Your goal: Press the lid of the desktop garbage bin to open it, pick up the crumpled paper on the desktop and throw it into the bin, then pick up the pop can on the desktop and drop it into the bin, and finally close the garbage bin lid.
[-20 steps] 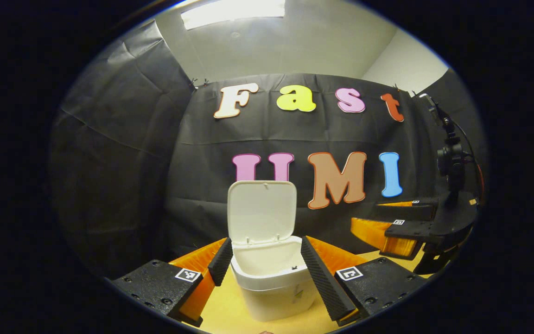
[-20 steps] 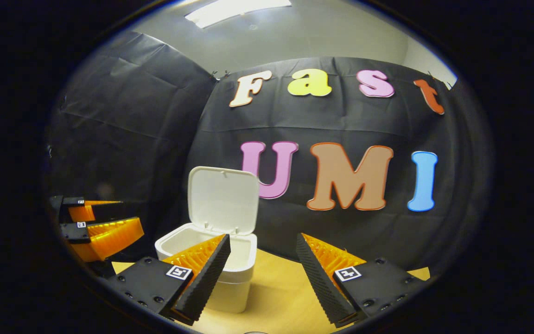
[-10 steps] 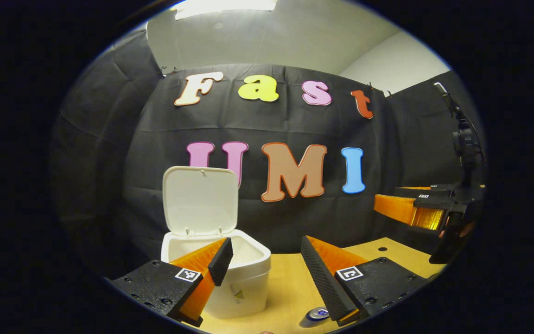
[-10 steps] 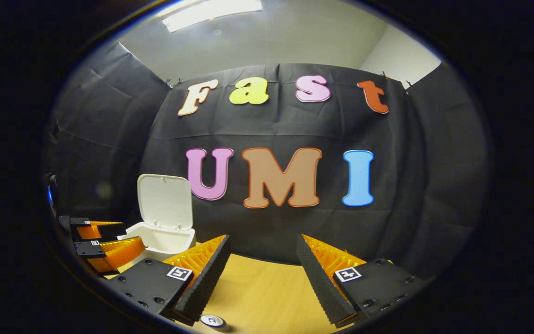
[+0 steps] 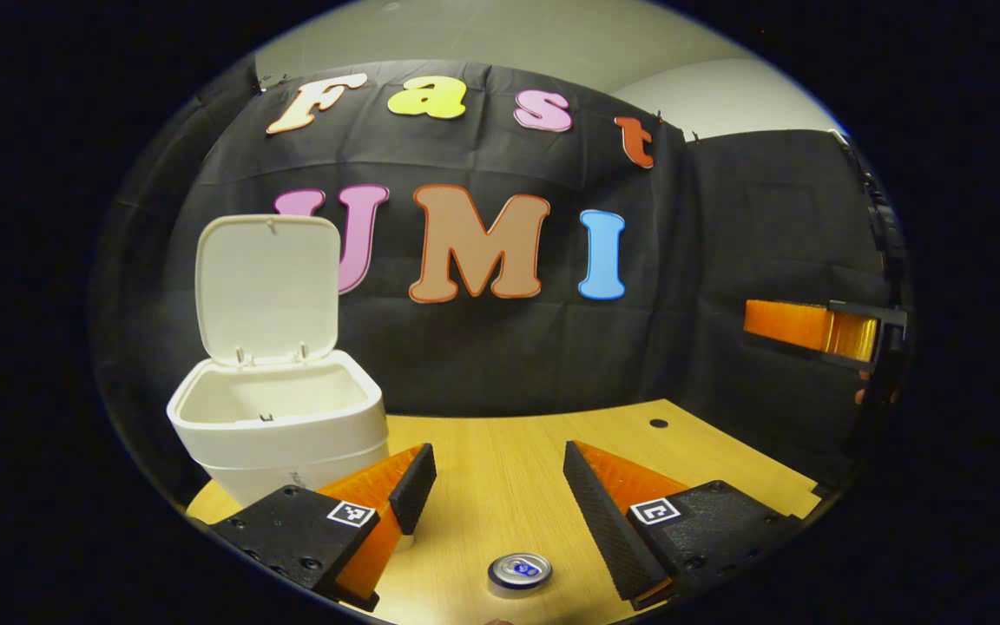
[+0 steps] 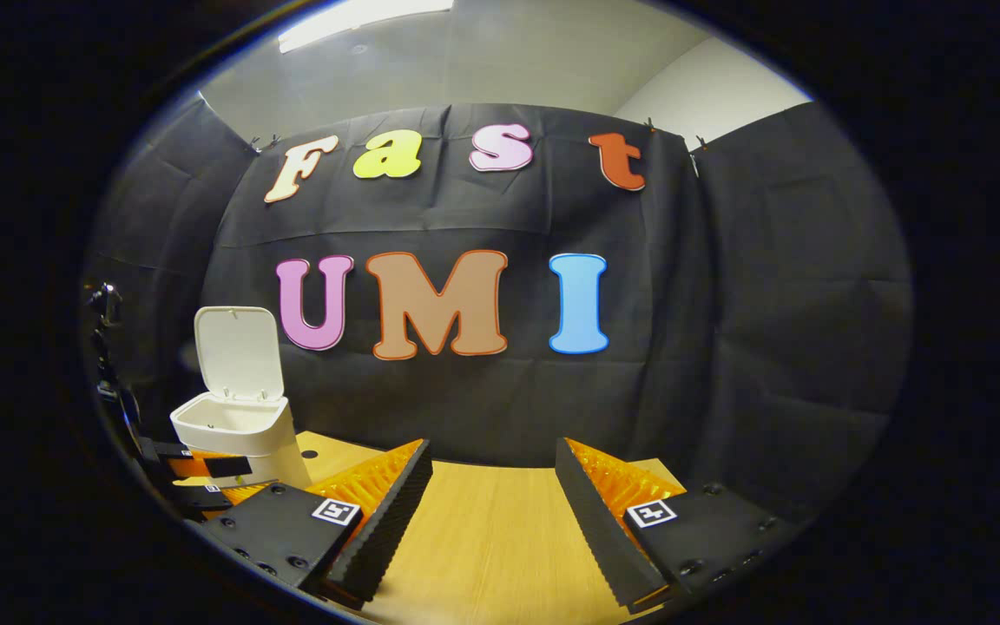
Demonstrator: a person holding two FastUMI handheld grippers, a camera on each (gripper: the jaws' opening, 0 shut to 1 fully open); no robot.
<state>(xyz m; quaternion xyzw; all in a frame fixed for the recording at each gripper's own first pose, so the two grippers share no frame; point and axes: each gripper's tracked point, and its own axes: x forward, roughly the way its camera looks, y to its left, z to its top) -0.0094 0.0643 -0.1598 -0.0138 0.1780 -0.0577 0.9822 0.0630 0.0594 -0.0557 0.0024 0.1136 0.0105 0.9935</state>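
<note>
Item one: your left gripper (image 5: 498,486), bottom centre of the left gripper view, fingers spread wide apart and holding nothing.

Item two: a small silver-topped pop can (image 5: 519,571), upright on the pale wooden desktop (image 5: 500,451), at the bottom edge of that view, in the gap between your left fingers and touching neither.

Item three: a white plastic desktop garbage bin (image 5: 279,425), lower left of the left gripper view, just behind your left finger; its flat white lid (image 5: 266,286) stands raised and upright at the back rim. In the right gripper view the bin (image 6: 240,430) sits at the far left.

Item four: your right gripper (image 6: 491,495), bottom centre of the right gripper view, fingers parted and empty above bare desktop; it also appears at the right edge of the left gripper view.
</note>
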